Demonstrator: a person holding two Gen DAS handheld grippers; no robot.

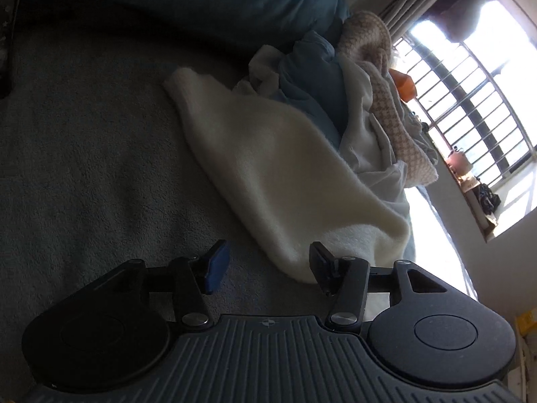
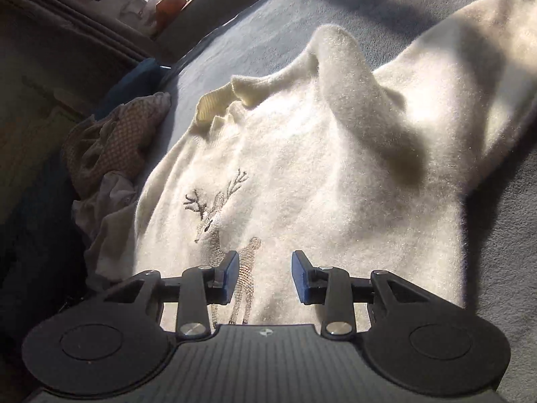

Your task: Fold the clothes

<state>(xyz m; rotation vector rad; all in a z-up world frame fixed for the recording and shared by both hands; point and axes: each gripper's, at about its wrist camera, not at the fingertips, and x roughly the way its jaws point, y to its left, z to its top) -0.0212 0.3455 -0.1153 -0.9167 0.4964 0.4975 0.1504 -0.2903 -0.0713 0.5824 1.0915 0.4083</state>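
Cream sweater (image 2: 302, 174) lies on grey carpet (image 1: 84, 168), clothes pile (image 1: 362, 100) at my 1 o'clock. Left gripper (image 1: 268, 265) and right gripper (image 2: 265, 275): I see jaws apart, nothing held.

I saw a fuzzy, matt cream sweater (image 2: 335, 174) on a nubbly grey blanket (image 1: 84, 168); my grippers' fingers (image 2: 231, 277) looked matt black plastic with blue pads.

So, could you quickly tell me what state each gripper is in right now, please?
Left gripper: open, holding nothing, beside the white sweater's edge.
Right gripper: open, holding nothing, over the sweater's deer design.
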